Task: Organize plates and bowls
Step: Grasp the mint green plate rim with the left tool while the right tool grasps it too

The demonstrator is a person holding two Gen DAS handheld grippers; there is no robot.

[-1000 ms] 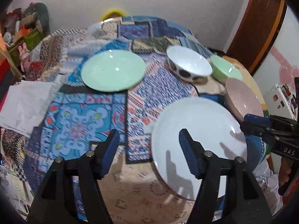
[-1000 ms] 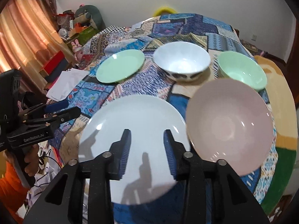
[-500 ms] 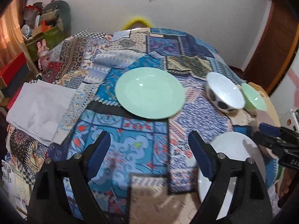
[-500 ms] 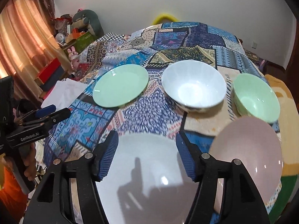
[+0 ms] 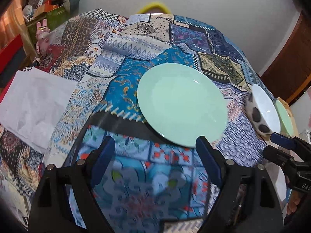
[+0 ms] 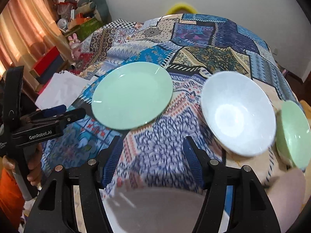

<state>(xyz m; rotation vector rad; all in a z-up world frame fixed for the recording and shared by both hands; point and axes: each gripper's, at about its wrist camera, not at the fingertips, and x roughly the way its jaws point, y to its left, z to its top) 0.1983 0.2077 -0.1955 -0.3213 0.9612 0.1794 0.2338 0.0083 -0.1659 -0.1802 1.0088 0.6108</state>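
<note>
Paper [image 5: 37, 99], white and crumpled, lies at the far left of the patchwork-covered tabletop [image 5: 124, 62], well apart from the crockery and out of the way. Next comes the left tool [image 5: 153, 155], jaws spread wide with nothing between them, hovering just short of the near rim of the green plate [image 5: 181, 104]; that wide gap suits a flat rim, so I judge this plate is the one it means to take. The plate lies flat on the cloth with bare fabric all round it, so nothing blocks the approach. To its right stands the white bowl [image 6: 238, 112] with dark spots on its outside, and touching or nearly touching that, the green bowl [image 6: 293, 134]; the two sit so close that a finger may not slip between them. The right tool [image 6: 153, 155] is likewise open and empty, held above the white plate [image 6: 155, 211], with a pink dish [image 6: 285, 198] at the lower right edge. Stacking plates apart from bowls looks the likely aim.
</note>
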